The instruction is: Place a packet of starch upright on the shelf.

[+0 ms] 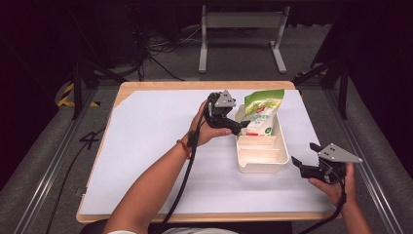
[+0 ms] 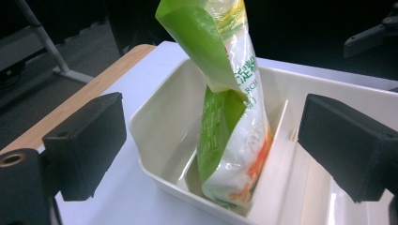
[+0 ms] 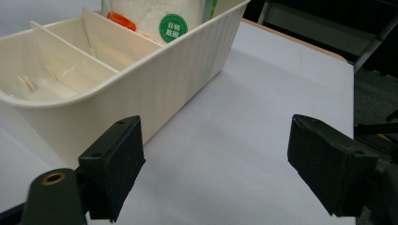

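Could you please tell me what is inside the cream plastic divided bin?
A green-and-white food pouch stands in the far compartment of the cream plastic divided bin. The nearer compartments look empty. The floor under the pouch is hidden.

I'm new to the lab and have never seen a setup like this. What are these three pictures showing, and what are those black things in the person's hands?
A person sits at a table covered in white, with a hand-held gripper in each hand: a tool with two black jaws that open and close. The high view looks down from above. There you see the left hand-held gripper beside a cream tray with dividers, and the right hand-held gripper off to the tray's right.

The other two pictures come from cameras riding on the tools, looking out between the jaws. The left gripper view shows a green and white bag standing in the tray's end compartment. The right gripper view shows the tray's side. Both tools stand open, holding nothing.
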A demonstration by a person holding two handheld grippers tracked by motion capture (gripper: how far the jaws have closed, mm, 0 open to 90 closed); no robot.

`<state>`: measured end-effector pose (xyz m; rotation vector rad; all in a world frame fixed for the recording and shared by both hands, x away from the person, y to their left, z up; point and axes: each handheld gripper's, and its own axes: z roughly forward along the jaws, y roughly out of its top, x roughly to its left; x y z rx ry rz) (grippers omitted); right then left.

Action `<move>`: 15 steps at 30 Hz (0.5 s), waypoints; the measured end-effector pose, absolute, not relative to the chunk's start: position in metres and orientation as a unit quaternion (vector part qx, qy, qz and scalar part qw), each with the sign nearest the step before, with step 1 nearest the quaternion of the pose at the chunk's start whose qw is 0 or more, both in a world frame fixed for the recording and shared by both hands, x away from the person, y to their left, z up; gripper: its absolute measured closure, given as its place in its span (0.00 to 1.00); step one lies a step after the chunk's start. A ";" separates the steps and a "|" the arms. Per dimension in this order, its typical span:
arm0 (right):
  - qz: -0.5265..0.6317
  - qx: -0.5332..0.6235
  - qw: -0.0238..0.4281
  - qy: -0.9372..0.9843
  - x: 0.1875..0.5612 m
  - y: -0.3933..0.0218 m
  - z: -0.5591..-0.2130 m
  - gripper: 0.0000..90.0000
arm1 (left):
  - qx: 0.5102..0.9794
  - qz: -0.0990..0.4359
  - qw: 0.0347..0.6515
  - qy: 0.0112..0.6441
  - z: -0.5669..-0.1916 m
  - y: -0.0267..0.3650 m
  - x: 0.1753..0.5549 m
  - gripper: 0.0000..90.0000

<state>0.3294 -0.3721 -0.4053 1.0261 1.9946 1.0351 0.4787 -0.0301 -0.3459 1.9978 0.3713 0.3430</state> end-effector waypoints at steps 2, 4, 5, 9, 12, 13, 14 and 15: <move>0.395 0.392 0.329 0.763 0.330 -0.372 -0.405 0.21 | 0.833 0.144 0.513 0.152 -0.345 -0.027 0.476 0.10; 0.395 0.392 0.329 0.763 0.330 -0.371 -0.406 0.21 | 0.833 0.148 0.511 0.150 -0.344 -0.024 0.474 0.10; 0.395 0.392 0.329 0.763 0.330 -0.371 -0.406 0.21 | 0.834 0.150 0.510 0.149 -0.343 -0.022 0.473 0.10; 0.393 0.390 0.329 0.765 0.330 -0.370 -0.406 0.21 | 0.836 0.149 0.507 0.147 -0.343 -0.017 0.470 0.10; 0.393 0.391 0.329 0.765 0.330 -0.370 -0.406 0.21 | 0.839 0.156 0.502 0.144 -0.343 -0.014 0.467 0.10; 0.393 0.390 0.329 0.765 0.330 -0.370 -0.406 0.21 | 0.837 0.155 0.503 0.146 -0.344 -0.013 0.467 0.10; 0.393 0.390 0.328 0.765 0.330 -0.370 -0.406 0.21 | 0.839 0.156 0.501 0.145 -0.344 -0.011 0.466 0.10; 0.393 0.390 0.329 0.766 0.330 -0.370 -0.406 0.21 | 0.840 0.157 0.500 0.144 -0.344 -0.009 0.465 0.10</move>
